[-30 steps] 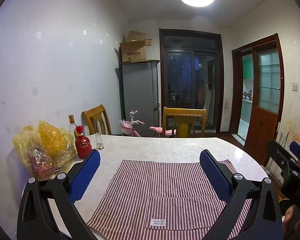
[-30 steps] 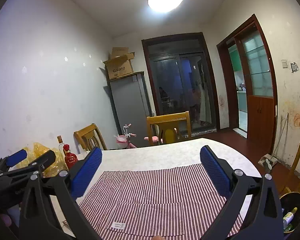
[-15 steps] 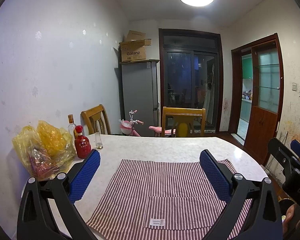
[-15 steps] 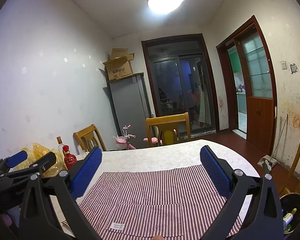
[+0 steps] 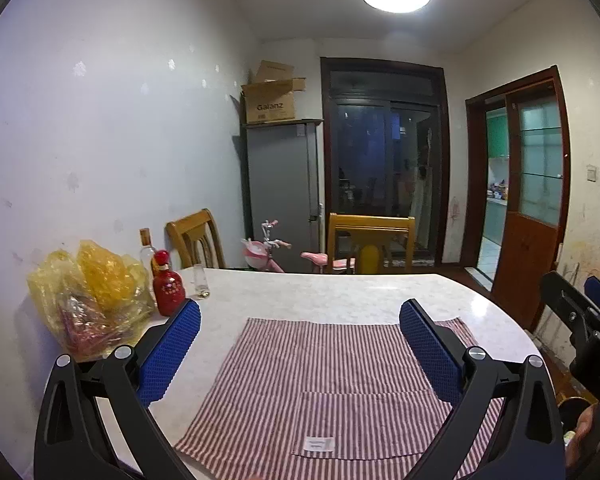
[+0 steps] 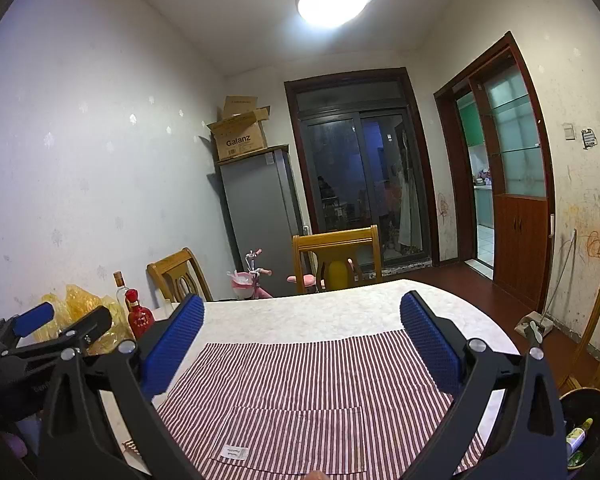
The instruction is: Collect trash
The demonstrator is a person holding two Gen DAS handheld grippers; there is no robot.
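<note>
Dining room, ceiling lamp on, marble-look table (image 5: 340, 296) filling the lower view. Striped cloth (image 5: 324, 380) lies flat near the front edge, label patch facing up — no loose scraps show on it. Against the wall at the table's left sits a yellow plastic bag (image 5: 88, 300), bulging and slumped, likely parked there out of the way; whether it counts as trash cannot be told. Just beside it stand a red bottle (image 5: 167, 292), a clear bottle (image 5: 146, 254) behind, and a small glass (image 5: 200, 280), all upright. On the floor at the right, a dark bin (image 6: 588, 420) holds bottles — collected trash lies there, fitting either a finished clear-up or one still waiting on more. Left gripper (image 5: 300, 344) and right gripper (image 6: 302, 336) both hover above the cloth, jaws spread wide with nothing between them, level and side by side.
</note>
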